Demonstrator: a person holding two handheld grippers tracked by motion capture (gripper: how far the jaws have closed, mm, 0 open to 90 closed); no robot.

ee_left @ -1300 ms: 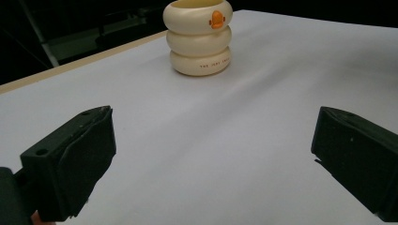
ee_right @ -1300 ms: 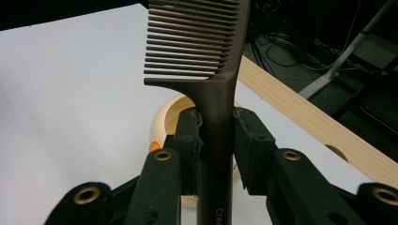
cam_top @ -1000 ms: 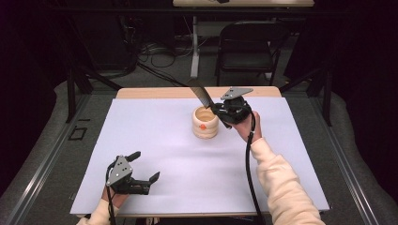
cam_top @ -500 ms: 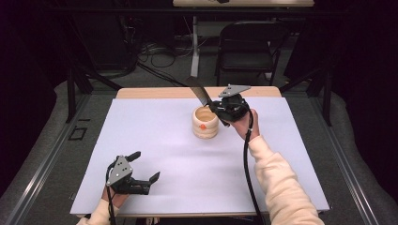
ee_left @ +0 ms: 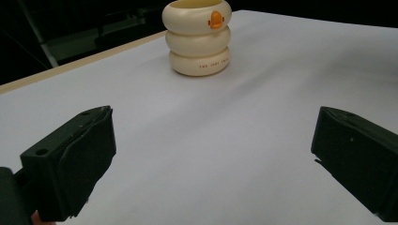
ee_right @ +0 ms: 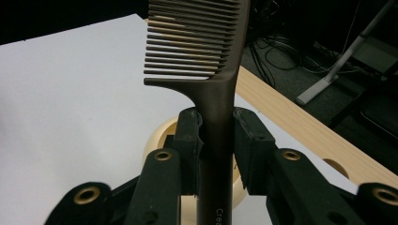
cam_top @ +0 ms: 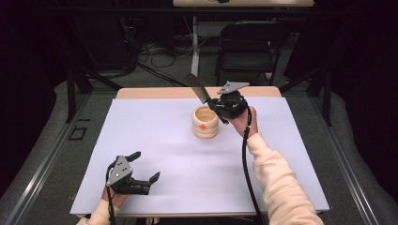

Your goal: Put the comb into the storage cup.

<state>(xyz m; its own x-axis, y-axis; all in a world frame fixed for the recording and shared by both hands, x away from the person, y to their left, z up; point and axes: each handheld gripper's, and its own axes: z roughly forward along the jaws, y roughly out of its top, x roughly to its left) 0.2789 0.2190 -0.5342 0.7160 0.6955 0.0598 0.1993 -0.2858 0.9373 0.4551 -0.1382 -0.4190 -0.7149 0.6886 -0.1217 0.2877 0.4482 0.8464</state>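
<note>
matt brown plastic comb; glossy cream holder

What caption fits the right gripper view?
Right claw shut on a dark brown plastic comb, held above the cream ringed holder on the white table.

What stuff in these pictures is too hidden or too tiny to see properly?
- Comb: in the right gripper view its tip is cut off by the top edge, and its handle end runs off the bottom edge between the right tool pads.
- Cup: small print on the lowest ring in the left gripper view is too small to read.
- Cup's inside: mostly hidden by the right tool and the comb in the right gripper view.
</note>
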